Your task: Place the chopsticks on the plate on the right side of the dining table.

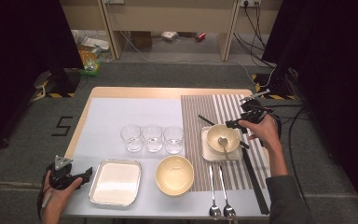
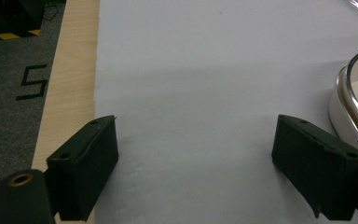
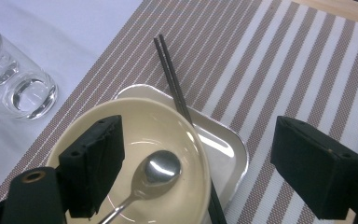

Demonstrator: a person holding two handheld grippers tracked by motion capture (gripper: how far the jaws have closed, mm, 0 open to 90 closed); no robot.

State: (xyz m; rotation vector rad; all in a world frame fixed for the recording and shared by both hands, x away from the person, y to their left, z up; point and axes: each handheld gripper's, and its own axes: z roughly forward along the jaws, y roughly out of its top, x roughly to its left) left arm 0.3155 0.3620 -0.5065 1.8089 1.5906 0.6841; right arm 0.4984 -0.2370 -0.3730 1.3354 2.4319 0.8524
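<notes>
Striped mat [image 1: 214,112] on counter [image 1: 135,112] — spoon [image 3: 154,170] lies in bowl [image 3: 186,140] on small tray [image 3: 223,140]; right tongs [image 3: 196,168] wide above it, empty. Left tongs [image 2: 196,172] wide, empty, beside larger tray [image 2: 354,102].

The left gripper [image 1: 85,175] lies low at the near left, jaws wide apart; the right gripper [image 1: 237,122] hovers farther out, jaws spread, nothing held.

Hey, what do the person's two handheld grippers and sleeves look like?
Both grippers are black. The left gripper carries a grey three-cornered plate on top, and a dark cable trails from it. Its two jaws are blocky black pads with small screw holes. The right gripper has the same blocky black jaws and a black cable looping behind it. The right forearm wears a dark grey sleeve.
</notes>
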